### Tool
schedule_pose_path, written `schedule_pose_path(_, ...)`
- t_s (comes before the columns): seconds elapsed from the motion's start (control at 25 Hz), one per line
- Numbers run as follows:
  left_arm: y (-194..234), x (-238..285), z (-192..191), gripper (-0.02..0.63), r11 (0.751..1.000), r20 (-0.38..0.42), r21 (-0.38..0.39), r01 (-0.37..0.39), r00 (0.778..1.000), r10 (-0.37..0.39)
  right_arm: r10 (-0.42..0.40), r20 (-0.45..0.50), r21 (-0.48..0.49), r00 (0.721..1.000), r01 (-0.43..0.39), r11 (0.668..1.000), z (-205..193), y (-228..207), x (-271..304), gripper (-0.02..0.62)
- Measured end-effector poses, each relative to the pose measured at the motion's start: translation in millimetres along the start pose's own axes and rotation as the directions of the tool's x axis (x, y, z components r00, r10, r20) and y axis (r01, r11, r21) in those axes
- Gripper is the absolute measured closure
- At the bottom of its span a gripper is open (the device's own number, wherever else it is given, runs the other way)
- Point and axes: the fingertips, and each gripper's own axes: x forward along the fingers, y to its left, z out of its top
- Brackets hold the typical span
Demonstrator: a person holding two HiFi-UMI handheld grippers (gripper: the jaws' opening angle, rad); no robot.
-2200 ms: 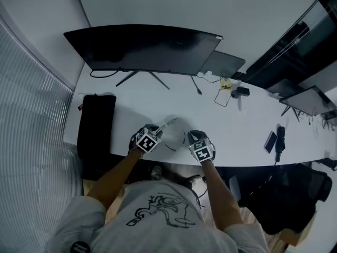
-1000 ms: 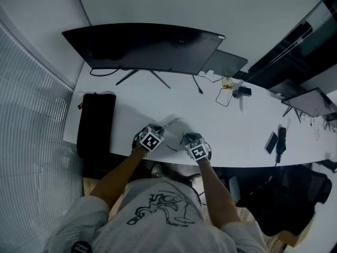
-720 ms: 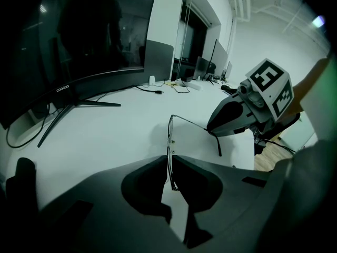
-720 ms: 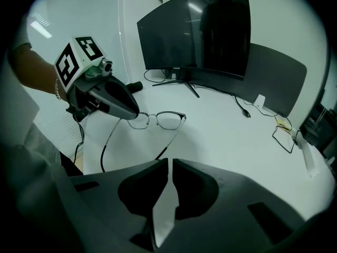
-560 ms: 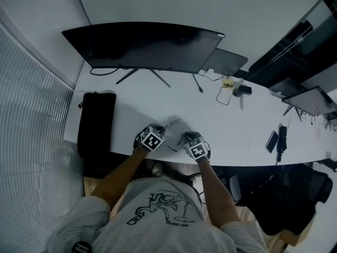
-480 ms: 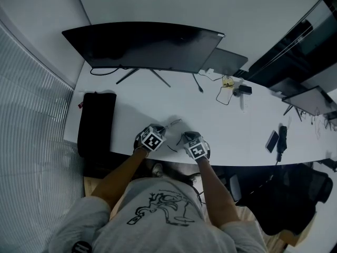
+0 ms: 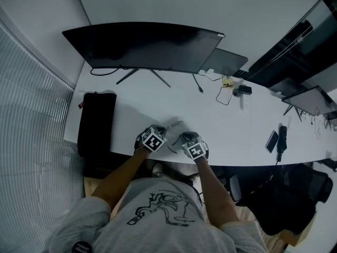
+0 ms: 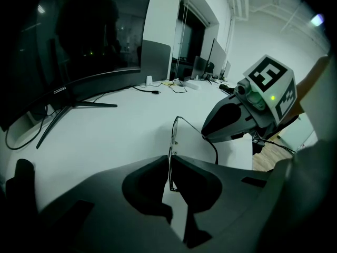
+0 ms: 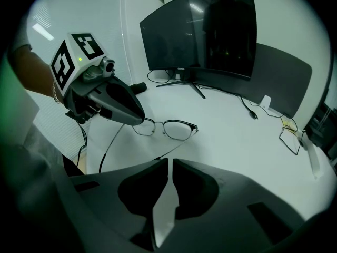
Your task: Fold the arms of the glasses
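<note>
Thin metal-rimmed glasses (image 9: 168,128) hang just above the white desk (image 7: 131,107) near its front edge. My left gripper (image 8: 169,159) is shut on one end of the lens frame, which runs edge-on between its jaws. From the right gripper view, its tip (image 9: 138,121) covers that end, and a free arm (image 9: 108,145) trails down from there. My right gripper (image 9: 170,162) is shut on the other arm (image 9: 176,147), which runs from the far hinge into its jaw gap. In the head view both grippers sit close together, with the glasses (image 7: 172,132) between them.
A wide curved monitor (image 7: 142,46) on a stand fills the back of the desk. A black bag (image 7: 96,123) lies at the left end. A grey laptop (image 7: 224,63), cables (image 7: 225,93) and a phone (image 7: 271,140) sit to the right. The desk's front edge is right under my hands.
My right gripper has drifted left toward the left gripper, narrowing the gap between them. The left gripper has stayed nearly still, holding the frame.
</note>
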Motion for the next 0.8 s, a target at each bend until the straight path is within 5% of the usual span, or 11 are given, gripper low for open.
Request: schedule_pose_path(0.8,-17,-1,4,0.568,0.999,-0.012,0.047,0.028,1.000,-0.027,0.024,0.003,-0.012,1.000,-0.024,1.000,8,7,5,0.555)
